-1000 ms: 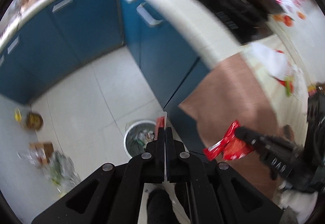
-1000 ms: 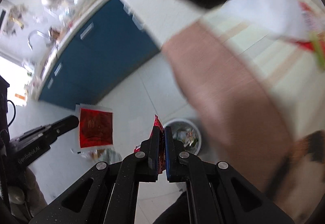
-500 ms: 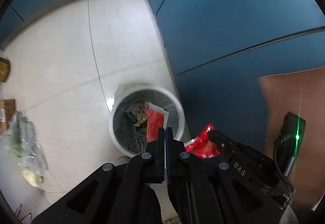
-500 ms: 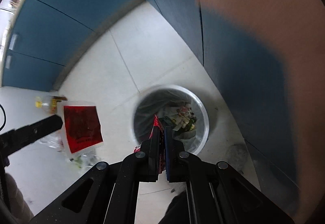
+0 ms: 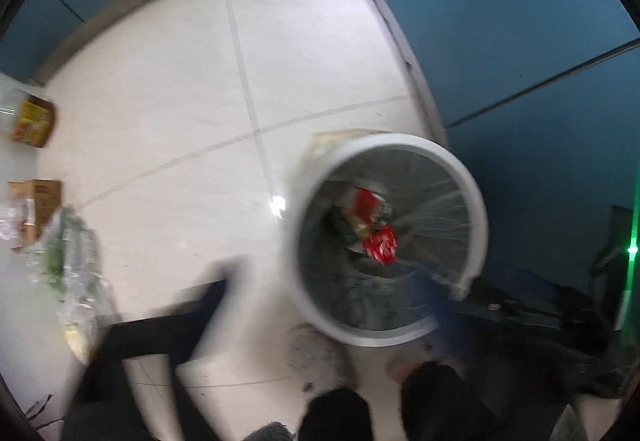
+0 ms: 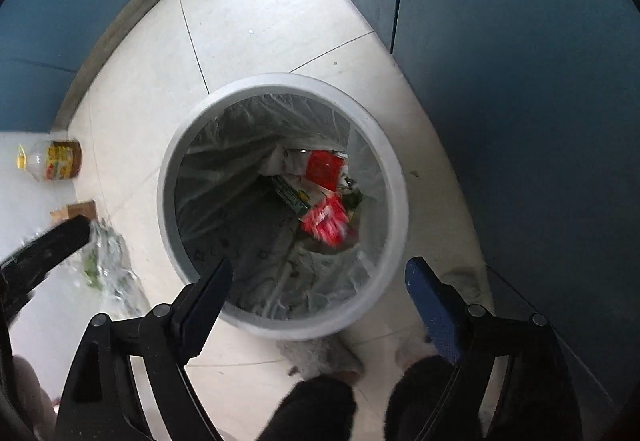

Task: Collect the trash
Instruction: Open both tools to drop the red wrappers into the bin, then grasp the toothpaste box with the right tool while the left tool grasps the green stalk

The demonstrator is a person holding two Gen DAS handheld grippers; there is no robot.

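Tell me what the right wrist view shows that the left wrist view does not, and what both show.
Only the right wrist view shows the right gripper sharply, open above the trash bin, and a green packet inside. Only the left wrist view shows a green light at the right edge; its own left gripper is blurred. Both show the bin, red wrappers in it, the oil bottle and blue cabinets.

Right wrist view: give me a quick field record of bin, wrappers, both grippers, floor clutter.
bin: grey round trash bin, clear liner, on the tile floor by the blue cabinets
contents: square red packet and crumpled red wrapper lie inside on other trash
right gripper: jaws wide open above the bin's near rim, empty
left gripper: at the left edge, blurred, jaw state unclear
floor clutter: oil bottle, clear plastic bag
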